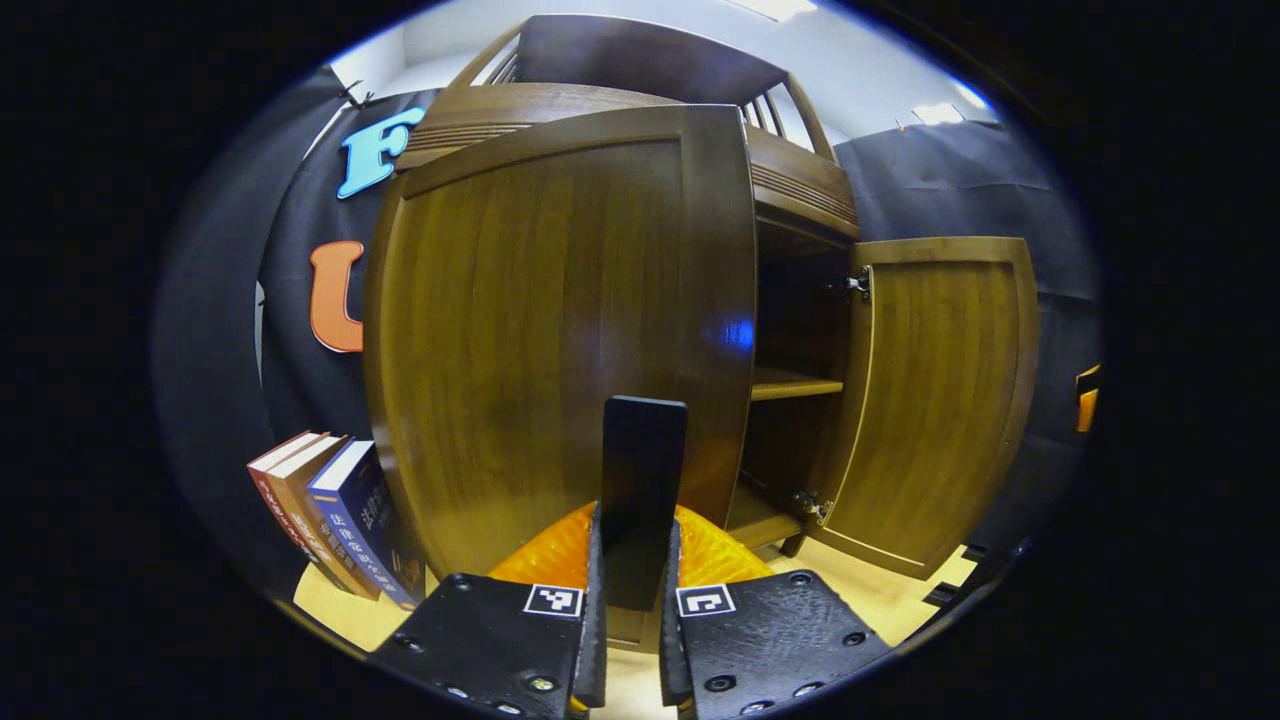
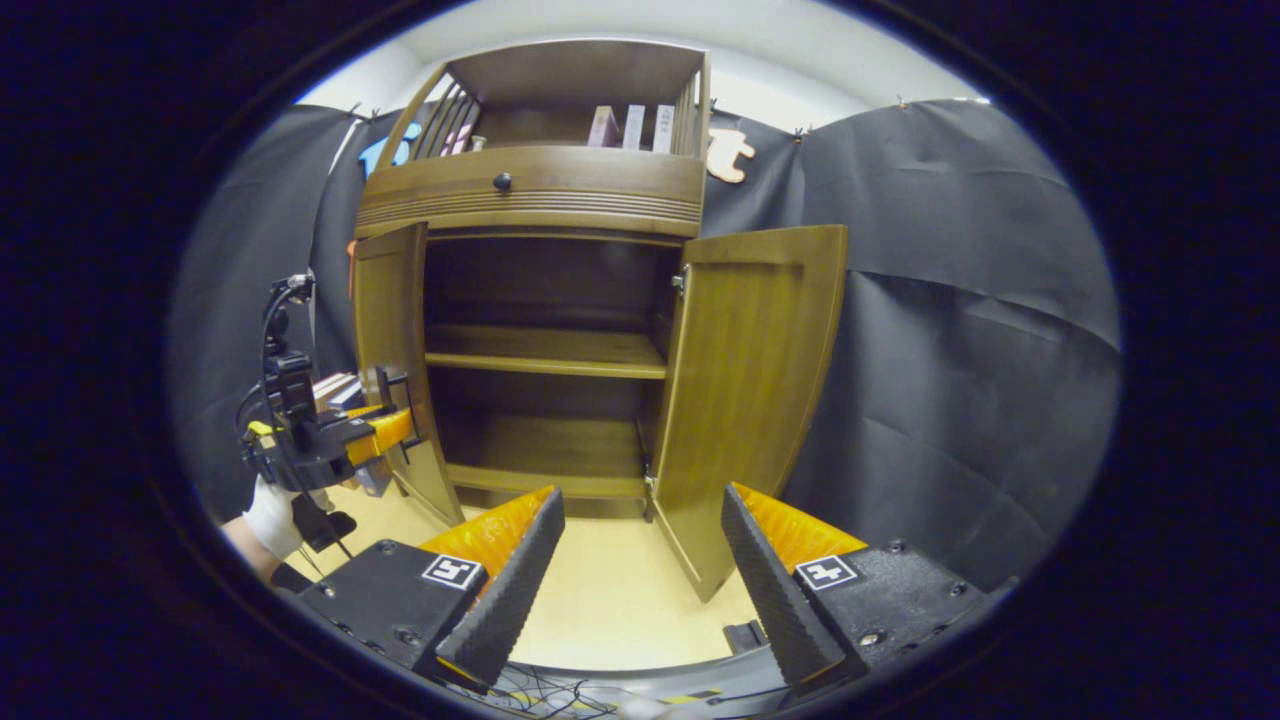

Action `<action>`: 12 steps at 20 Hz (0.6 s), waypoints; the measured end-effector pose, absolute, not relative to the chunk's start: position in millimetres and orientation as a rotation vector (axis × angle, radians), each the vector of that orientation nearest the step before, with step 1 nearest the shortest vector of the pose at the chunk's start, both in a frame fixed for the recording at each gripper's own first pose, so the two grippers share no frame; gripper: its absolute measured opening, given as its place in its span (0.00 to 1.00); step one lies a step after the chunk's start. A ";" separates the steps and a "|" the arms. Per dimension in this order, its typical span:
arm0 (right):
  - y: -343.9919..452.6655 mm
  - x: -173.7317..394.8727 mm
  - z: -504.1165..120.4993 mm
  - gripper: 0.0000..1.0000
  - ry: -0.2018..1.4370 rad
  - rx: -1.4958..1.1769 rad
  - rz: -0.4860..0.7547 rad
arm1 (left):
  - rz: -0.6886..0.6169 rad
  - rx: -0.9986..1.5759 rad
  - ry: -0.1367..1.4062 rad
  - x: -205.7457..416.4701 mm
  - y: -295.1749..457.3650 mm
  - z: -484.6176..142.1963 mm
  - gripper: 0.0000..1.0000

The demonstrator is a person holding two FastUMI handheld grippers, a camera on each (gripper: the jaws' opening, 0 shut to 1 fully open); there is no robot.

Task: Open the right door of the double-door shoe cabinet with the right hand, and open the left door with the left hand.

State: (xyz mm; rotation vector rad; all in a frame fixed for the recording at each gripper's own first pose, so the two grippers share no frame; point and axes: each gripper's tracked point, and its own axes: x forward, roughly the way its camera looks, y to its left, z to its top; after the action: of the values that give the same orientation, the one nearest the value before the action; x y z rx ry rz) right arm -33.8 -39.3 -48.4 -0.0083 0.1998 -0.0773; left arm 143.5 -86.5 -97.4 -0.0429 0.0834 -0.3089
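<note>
Booth: black cloth walls and a pale floor (image 2: 610,600) surrounded the cabinet (image 2: 530,190).
Right door (image 2: 750,390): stood swung wide, well apart from the right gripper (image 2: 640,560), whose jaws were released and empty; that step looked done.
Left door (image 1: 560,330): partly open, its dark handle (image 1: 640,480) clenched between the left gripper (image 1: 632,590) fingers to swing it outward.
Books (image 1: 330,510): leaned beside the cabinet.

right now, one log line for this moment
left claw: shut on left door handle | left door: part open | right claw: open, free | right door: open
</note>
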 end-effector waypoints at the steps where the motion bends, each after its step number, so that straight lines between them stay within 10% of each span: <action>1: -37.7 -26.9 -46.9 0.99 0.200 -0.009 -0.067 | -0.307 -0.043 0.085 138.5 -82.0 -98.1 0.20; 12: 24.3 -8.7 -50.3 0.99 0.210 -0.017 0.074 | -0.245 -0.063 0.092 86.6 -20.2 -99.5 0.20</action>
State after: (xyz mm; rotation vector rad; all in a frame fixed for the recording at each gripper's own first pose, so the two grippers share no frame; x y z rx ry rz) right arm -8.7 24.3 -50.3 -0.0167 0.2100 0.0735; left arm 86.6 -20.2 -99.5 -0.0629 0.0924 -0.2453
